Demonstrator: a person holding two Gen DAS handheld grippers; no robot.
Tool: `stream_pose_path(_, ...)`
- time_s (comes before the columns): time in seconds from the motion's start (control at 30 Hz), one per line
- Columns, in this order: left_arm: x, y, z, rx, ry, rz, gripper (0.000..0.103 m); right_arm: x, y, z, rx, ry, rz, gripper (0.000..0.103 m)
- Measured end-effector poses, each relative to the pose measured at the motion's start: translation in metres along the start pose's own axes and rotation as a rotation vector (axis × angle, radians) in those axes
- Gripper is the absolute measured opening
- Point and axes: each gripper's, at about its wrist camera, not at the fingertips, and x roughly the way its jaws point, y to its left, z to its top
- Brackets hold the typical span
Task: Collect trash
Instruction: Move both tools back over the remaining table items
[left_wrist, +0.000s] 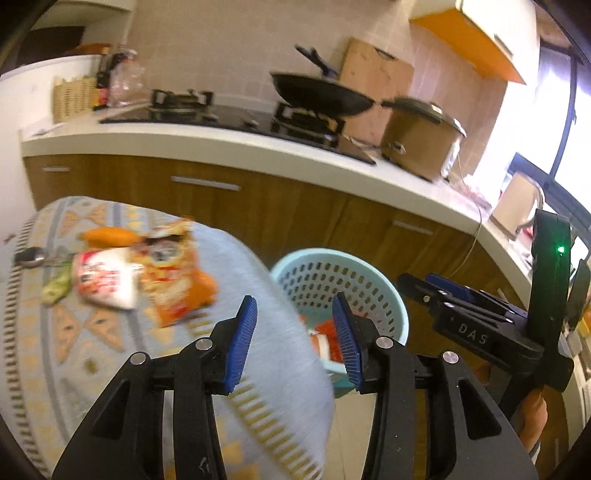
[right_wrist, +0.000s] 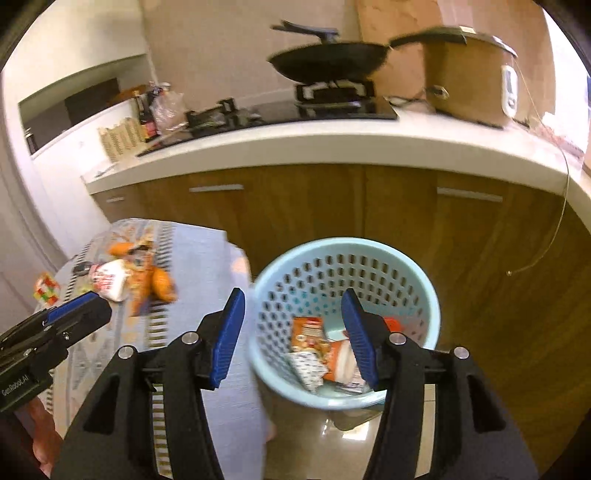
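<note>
A light blue perforated trash basket (right_wrist: 347, 317) stands on the floor by the table and holds several wrappers (right_wrist: 317, 350); it also shows in the left wrist view (left_wrist: 332, 288). On the patterned tablecloth (left_wrist: 92, 354) lie a white and red packet (left_wrist: 107, 282), an orange snack bag (left_wrist: 173, 273) and an orange piece (left_wrist: 107, 236). My left gripper (left_wrist: 293, 339) is open and empty over the table's right edge. My right gripper (right_wrist: 291, 332) is open and empty above the basket's left rim. The packets also show in the right wrist view (right_wrist: 110, 280).
A kitchen counter (left_wrist: 229, 144) with wooden cabinets runs behind, carrying a hob, a black wok (left_wrist: 317, 92) and a brown cooker (left_wrist: 421, 136). A spoon (left_wrist: 31, 256) and green scrap (left_wrist: 55, 288) lie at the table's left. A colourful cube (right_wrist: 46, 290) sits at the table's edge.
</note>
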Motion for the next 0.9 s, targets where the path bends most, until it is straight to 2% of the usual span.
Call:
stream_pose_path(0.07,-0.023,0.020,-0.002,-0.017,-0.013,0.020,0.043,-0.011,0.019,0.000,-0.005,-0.015,0.004,0.058)
stream_pose_path(0.23,-0.064,0.081,-0.004,-0.055,-0.033,0.116,0.043,-0.009,0.059,0.002,-0.007,0.013,0.050,0.059)
stream_pose_path(0.37,-0.073,0.132,-0.001,-0.104,-0.021,0.148,0.041,0.008,0.096,0.008,-0.055,0.049,0.070,0.059)
stream_pose_path(0.47,-0.065,0.164,0.002,-0.113,0.002,0.193,0.041,0.026,0.119,0.012,-0.090,0.071,0.080,0.059)
stream_pose_path(0.63,-0.039,0.196,0.006,-0.085,0.063,0.256,0.041,0.056,0.142,0.020,-0.128,0.100,0.095,0.059)
stream_pose_path(0.9,0.019,0.228,0.013,-0.050,0.174,0.276,0.041,0.103,0.157,0.026,-0.177,0.137,0.106,0.059)
